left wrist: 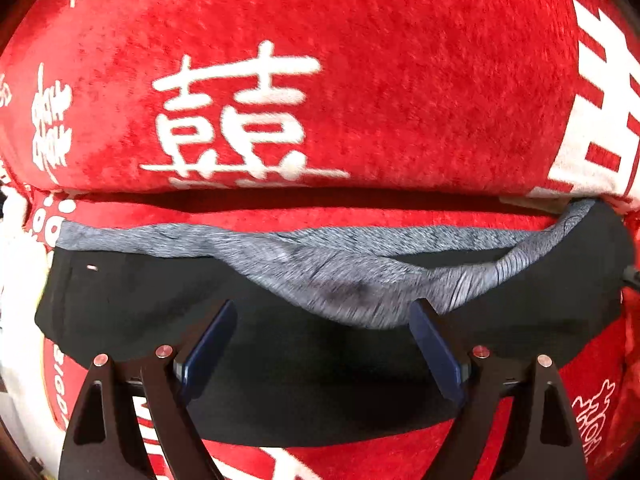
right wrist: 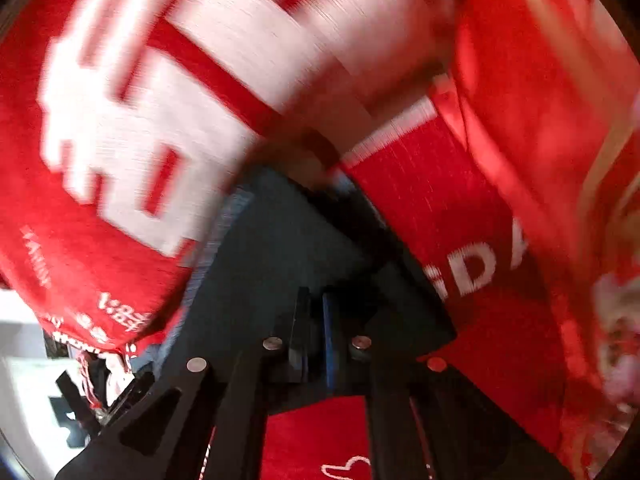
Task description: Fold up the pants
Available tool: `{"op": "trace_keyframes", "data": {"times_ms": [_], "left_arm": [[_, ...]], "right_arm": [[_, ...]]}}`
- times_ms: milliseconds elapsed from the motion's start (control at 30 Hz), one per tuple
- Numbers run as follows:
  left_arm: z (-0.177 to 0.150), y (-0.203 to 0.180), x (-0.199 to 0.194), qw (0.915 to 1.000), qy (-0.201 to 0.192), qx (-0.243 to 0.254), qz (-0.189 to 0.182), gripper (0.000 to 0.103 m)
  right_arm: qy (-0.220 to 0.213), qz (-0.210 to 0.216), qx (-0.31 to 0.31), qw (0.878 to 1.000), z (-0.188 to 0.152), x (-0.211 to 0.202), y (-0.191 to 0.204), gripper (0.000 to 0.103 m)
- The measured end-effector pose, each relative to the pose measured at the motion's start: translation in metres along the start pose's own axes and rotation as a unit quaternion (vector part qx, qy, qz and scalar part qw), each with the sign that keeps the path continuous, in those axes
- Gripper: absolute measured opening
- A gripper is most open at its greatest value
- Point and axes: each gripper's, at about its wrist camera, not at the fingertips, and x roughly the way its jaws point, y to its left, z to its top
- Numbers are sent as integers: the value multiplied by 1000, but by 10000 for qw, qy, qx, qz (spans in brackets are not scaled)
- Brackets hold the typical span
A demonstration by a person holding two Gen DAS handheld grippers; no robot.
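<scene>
Two close fisheye views look down onto a plush red cover printed with large white characters and bits of lettering; it fills nearly all of both pictures, and whether a bed or a bench lies under it cannot be told. On it lie the black pants, spread flat, with their grey heathered waistband turned outward and rumpled along the far edge. A fold of the red cover rises just beyond the waistband, throwing a dark shadow line.

From the left wrist, the left tongs stand wide apart just above the black cloth, blue pads on either side of a sagging dip in the waistband, nothing pinched between them.

From the right wrist, the picture is heavily smeared. The right tongs are drawn fully together, over a corner of the dark pants; whether cloth is caught between the pads cannot be told.

Of the room little shows: a pale blurred patch at the lower left edge of the right view.
</scene>
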Motion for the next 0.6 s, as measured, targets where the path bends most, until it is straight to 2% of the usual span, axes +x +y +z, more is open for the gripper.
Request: {"op": "trace_keyframes", "data": {"times_ms": [100, 200, 233, 267, 333, 367, 400, 500, 567, 600], "left_arm": [[-2, 2, 3, 9997, 83, 100, 189, 89], [-8, 8, 20, 9988, 319, 27, 377, 89], [-10, 8, 24, 9985, 356, -14, 406, 89], [-12, 9, 27, 9984, 383, -47, 420, 89], [-15, 9, 34, 9976, 476, -63, 493, 89], [-16, 9, 35, 9973, 521, -74, 517, 89], [-13, 7, 37, 9974, 519, -100, 499, 89], [-8, 8, 22, 9987, 282, -120, 402, 89], [-9, 8, 22, 9987, 327, -82, 385, 89], [-9, 10, 24, 9985, 360, -93, 398, 89]], "right_arm": [[247, -437, 161, 9986, -15, -1, -7, 6], [589, -366, 157, 9975, -27, 17, -3, 14], [614, -352, 190, 9973, -25, 16, -8, 30], [560, -352, 237, 9975, -25, 21, -6, 42], [481, -346, 376, 9975, -20, 28, -7, 41], [524, -365, 489, 9968, -18, 32, -6, 22], [537, -412, 521, 9963, -18, 34, 0, 15], [629, -818, 284, 9943, -20, 25, 2, 15], [644, -1436, 283, 9871, -21, 13, -5, 16], [604, -1510, 237, 9864, -24, 8, -4, 18]]}}
